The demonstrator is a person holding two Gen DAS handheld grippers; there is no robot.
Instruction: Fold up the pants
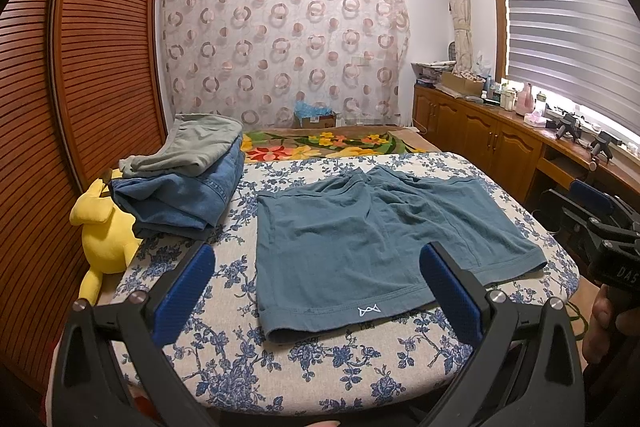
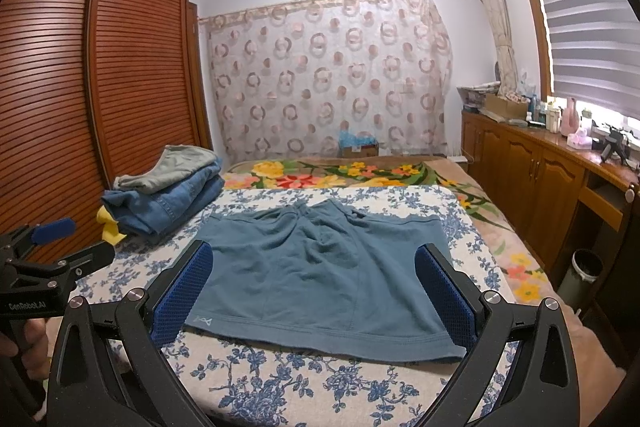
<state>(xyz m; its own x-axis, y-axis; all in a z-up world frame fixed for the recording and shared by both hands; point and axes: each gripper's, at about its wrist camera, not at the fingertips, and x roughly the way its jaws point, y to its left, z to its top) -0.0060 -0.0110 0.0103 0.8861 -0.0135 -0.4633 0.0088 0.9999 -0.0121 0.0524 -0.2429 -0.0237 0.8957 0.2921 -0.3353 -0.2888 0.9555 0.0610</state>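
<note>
A pair of teal shorts (image 1: 360, 243) lies spread flat on the blue-flowered cloth of the table (image 1: 304, 359), hems toward me, a small white logo on the near left hem. It also shows in the right wrist view (image 2: 316, 279). My left gripper (image 1: 320, 275) is open and empty, hovering above the near left hem. My right gripper (image 2: 316, 275) is open and empty, hovering over the near right part of the shorts. The right gripper also appears at the right edge of the left wrist view (image 1: 600, 223), and the left gripper at the left edge of the right wrist view (image 2: 52, 247).
A stack of folded clothes, grey on blue denim (image 1: 188, 183), sits at the table's far left, with a yellow plush toy (image 1: 106, 227) beside it. A bed with a flowered blanket (image 1: 328, 143) lies beyond. A wardrobe (image 1: 80, 67) stands left, wooden cabinets (image 1: 488, 143) right.
</note>
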